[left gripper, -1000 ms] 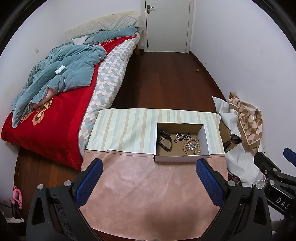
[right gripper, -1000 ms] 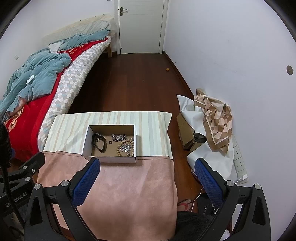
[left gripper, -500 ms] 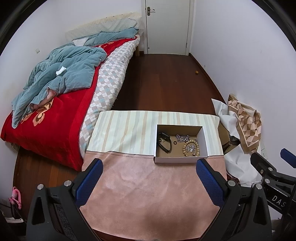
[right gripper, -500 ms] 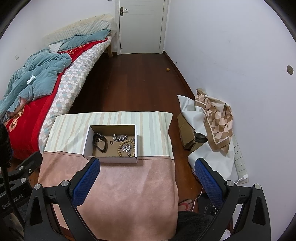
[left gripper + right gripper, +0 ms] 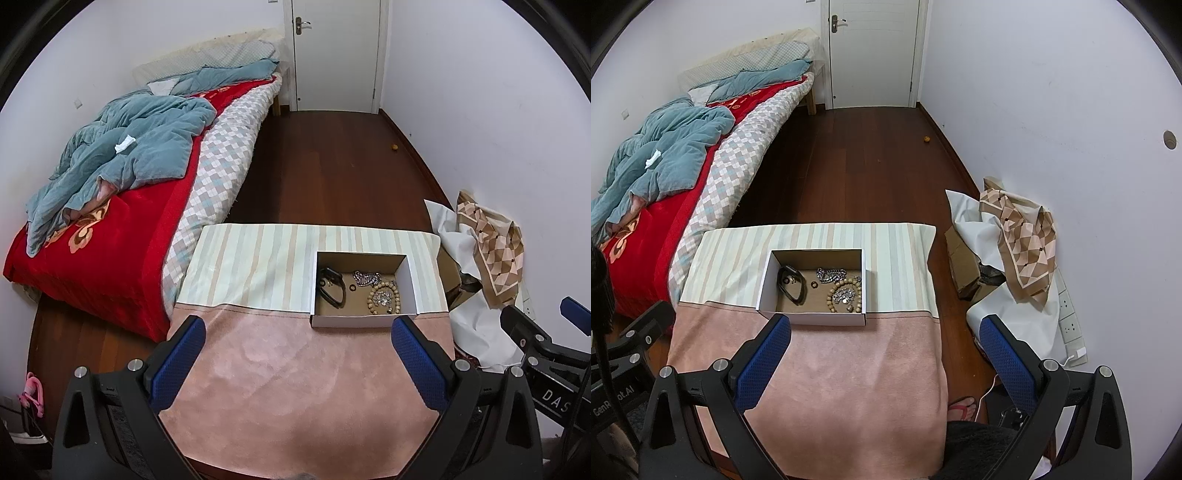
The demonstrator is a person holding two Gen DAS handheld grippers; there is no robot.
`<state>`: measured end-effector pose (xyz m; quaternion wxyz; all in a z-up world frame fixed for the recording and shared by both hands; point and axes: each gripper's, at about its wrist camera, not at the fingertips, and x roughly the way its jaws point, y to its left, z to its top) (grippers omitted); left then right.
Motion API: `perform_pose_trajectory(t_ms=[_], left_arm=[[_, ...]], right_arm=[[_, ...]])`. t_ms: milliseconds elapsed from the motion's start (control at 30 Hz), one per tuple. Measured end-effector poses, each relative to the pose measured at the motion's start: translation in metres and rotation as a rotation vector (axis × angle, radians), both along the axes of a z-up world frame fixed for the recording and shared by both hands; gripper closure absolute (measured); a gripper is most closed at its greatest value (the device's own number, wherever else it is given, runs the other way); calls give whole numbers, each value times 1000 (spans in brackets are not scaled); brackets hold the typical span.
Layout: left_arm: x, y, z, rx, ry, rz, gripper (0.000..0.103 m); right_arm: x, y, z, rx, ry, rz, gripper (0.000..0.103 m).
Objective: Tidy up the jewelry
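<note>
A white cardboard box [image 5: 364,320] [image 5: 812,318] sits on the table where the pink cloth meets the striped cloth. Inside lie a black band [image 5: 332,291] [image 5: 793,284], a silver chain [image 5: 365,277] [image 5: 831,275], a small ring [image 5: 352,287] [image 5: 813,284] and a wooden bead bracelet around a sparkly piece [image 5: 383,297] [image 5: 844,294]. My left gripper [image 5: 295,347] is open and empty, held above the pink cloth short of the box. My right gripper [image 5: 884,343] is open and empty, above the table's right part.
The table carries a pink cloth [image 5: 295,387] in front and a striped cloth [image 5: 255,266] behind. A bed [image 5: 110,206] with a red cover and blue quilt stands left. Paper, a patterned scarf [image 5: 1023,236] and a cardboard box lie on the floor at the right wall.
Both grippers have drawn back and up a little, so the box sits slightly farther off in both views. Both stay open and empty; the jewelry has not moved.
</note>
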<state>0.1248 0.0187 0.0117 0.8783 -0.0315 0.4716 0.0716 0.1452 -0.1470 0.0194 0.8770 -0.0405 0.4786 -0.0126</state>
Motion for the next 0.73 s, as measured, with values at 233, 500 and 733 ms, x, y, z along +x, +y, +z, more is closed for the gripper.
perform_pose_trajectory(t_ms=[233,500,733], left_arm=[[0,0,1,1,-2,1,0],[-1,0,2,1,-4,2,0],[-4,3,3,-17,-12,-5,0]], right_arm=[[0,0,0,-2,0,0,0],[0,1,1,-3,0,1,0],[0,1,3,-2,1,2,0]])
